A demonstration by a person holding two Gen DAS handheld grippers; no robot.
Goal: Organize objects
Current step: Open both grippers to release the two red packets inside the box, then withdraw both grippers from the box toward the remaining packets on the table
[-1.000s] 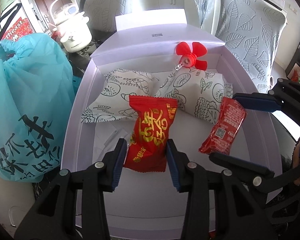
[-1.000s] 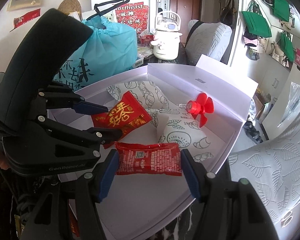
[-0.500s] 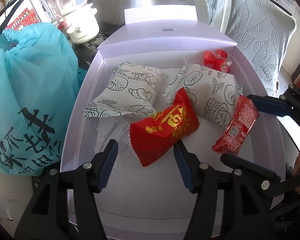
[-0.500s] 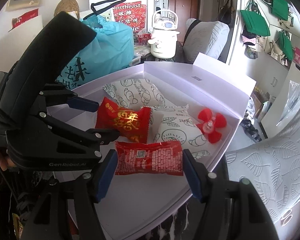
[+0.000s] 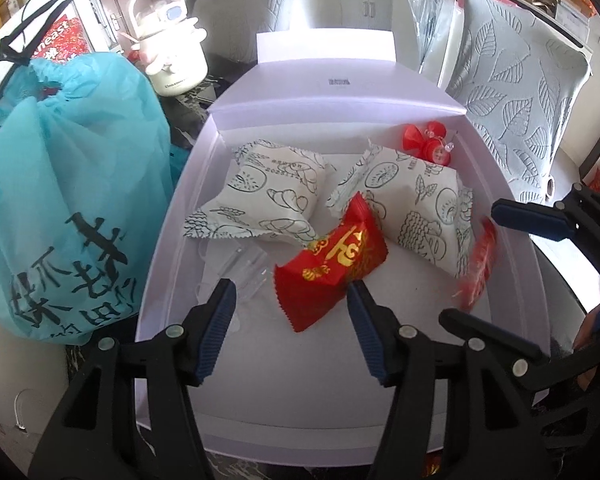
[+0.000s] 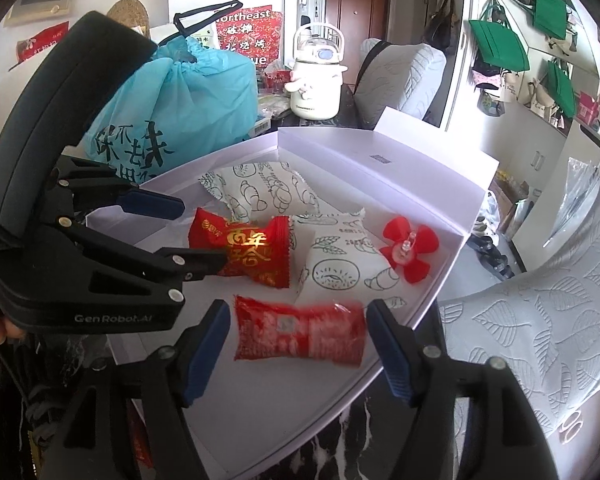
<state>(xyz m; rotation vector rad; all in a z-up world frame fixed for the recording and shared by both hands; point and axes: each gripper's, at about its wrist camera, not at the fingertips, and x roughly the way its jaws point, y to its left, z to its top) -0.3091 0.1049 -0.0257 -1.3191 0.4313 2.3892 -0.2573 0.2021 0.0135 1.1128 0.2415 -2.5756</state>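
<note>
The red-and-gold snack packet lay tilted on the floor of the white box, one corner leaning on the printed white packet behind it. A second printed white packet lay to its left, and a red fan toy sat in the far right corner. The long red packet was motion-blurred, lying between the jaws of the right gripper. The left gripper was spread, its pads clear of the red-and-gold packet; a second earlier it had pinched that packet upright. The right gripper's jaws had just been opening, spread clear of the long red packet's ends. The fan toy had dropped from above the box's far wall
</note>
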